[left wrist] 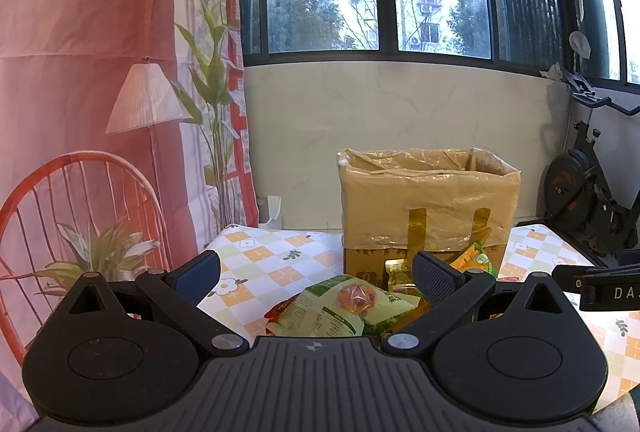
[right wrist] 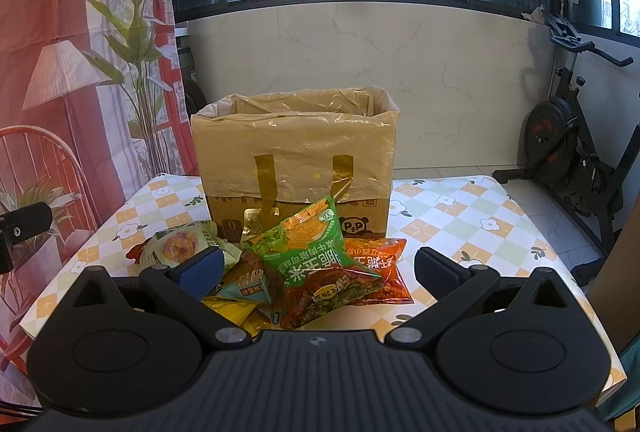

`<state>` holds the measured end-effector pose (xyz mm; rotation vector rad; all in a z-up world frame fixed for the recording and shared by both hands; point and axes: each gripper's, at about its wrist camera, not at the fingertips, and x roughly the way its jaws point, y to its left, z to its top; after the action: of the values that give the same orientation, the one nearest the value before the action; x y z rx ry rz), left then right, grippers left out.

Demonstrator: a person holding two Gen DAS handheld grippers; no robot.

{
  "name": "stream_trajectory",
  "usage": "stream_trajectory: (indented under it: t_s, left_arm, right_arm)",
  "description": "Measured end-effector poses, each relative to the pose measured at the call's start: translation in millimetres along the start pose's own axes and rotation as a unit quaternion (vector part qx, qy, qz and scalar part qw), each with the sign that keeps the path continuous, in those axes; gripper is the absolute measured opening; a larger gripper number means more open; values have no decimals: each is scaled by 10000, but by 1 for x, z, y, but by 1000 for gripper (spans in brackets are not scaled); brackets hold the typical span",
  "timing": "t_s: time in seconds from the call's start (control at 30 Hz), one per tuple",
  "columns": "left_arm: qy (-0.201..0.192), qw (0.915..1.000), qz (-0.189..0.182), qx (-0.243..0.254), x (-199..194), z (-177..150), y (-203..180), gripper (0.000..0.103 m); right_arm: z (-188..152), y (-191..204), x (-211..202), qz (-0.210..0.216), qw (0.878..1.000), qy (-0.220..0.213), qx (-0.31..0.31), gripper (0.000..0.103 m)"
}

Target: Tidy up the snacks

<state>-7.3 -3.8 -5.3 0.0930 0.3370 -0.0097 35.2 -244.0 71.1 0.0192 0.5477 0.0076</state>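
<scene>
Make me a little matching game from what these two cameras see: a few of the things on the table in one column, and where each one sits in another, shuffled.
Things:
1. lined cardboard box
2. green corn snack bag
3. orange snack bag
4. pale green bag with a fruit picture

Places:
A. left end of the pile, behind the right gripper's left finger
B. behind the whole pile, open at the top
C. right end of the pile, flat on the tablecloth
D. middle of the pile, propped up on other packets

Pairs: 1-B, 2-D, 3-C, 4-A
</scene>
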Motion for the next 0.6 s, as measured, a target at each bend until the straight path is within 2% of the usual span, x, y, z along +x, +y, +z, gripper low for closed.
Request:
stream_trajectory:
  t_s: [0.5, 0.6]
  left_arm:
    - [25, 10000, 11, -21, 0, -2, -3, 103]
    - [63, 10000, 3, -41, 0, -2, -3, 103]
  right_arm:
    - [3, -1, 2, -6, 10000, 7, 8, 103]
    - [-9, 0, -1, -9, 10000, 9, 21, 103]
